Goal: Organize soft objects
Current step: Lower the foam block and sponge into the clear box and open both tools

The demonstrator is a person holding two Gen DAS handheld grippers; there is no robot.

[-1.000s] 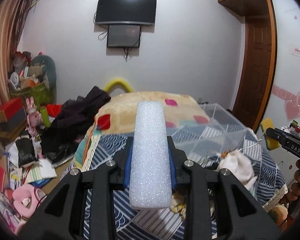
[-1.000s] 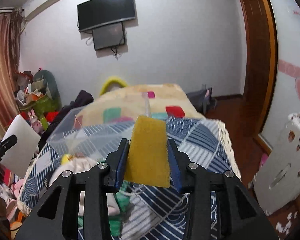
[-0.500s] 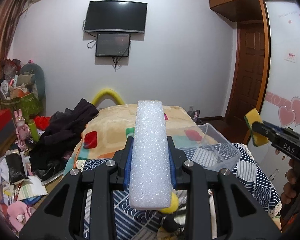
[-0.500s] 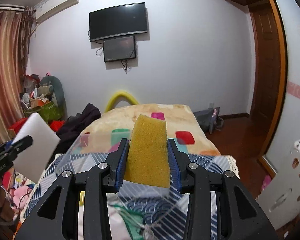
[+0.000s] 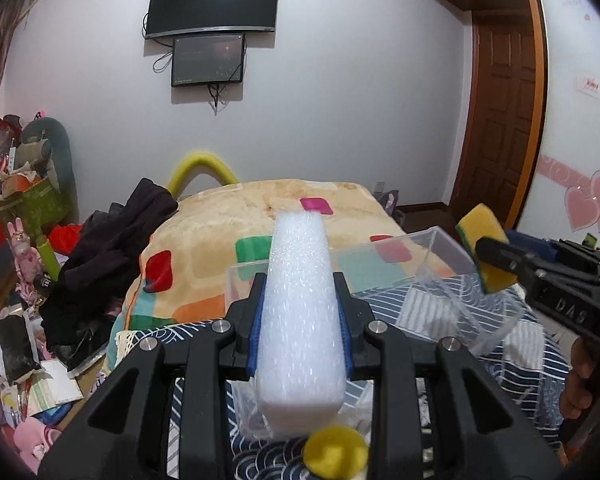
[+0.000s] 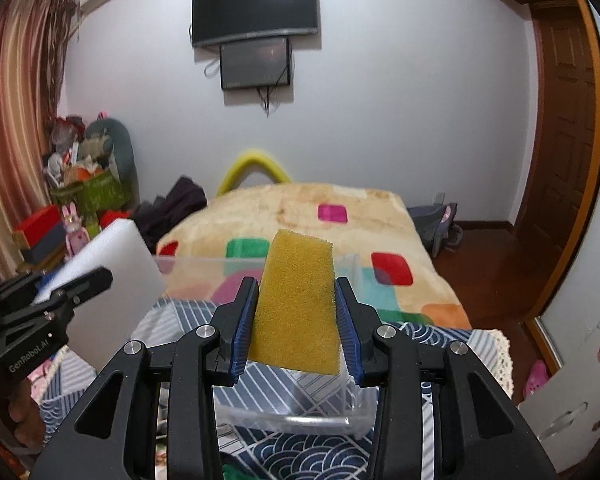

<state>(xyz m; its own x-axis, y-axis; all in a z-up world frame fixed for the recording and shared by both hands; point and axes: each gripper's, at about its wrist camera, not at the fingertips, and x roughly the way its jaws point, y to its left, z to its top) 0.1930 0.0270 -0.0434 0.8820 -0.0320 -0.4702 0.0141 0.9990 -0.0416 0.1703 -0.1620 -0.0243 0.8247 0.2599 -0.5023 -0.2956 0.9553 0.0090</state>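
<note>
Patterned bedspread (image 5: 204, 248); porous yellow sponge (image 6: 296, 300).

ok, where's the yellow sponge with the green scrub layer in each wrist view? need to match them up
Left wrist view: yellow sponge with a green scrub layer at the right edge, pinched in the right claw, above the clear plastic bin.
Right wrist view: the same sponge at centre, shut between the blue pads, its yellow face to the camera.
Shared landmark: the black wall-mounted TV, top centre in both.
</note>
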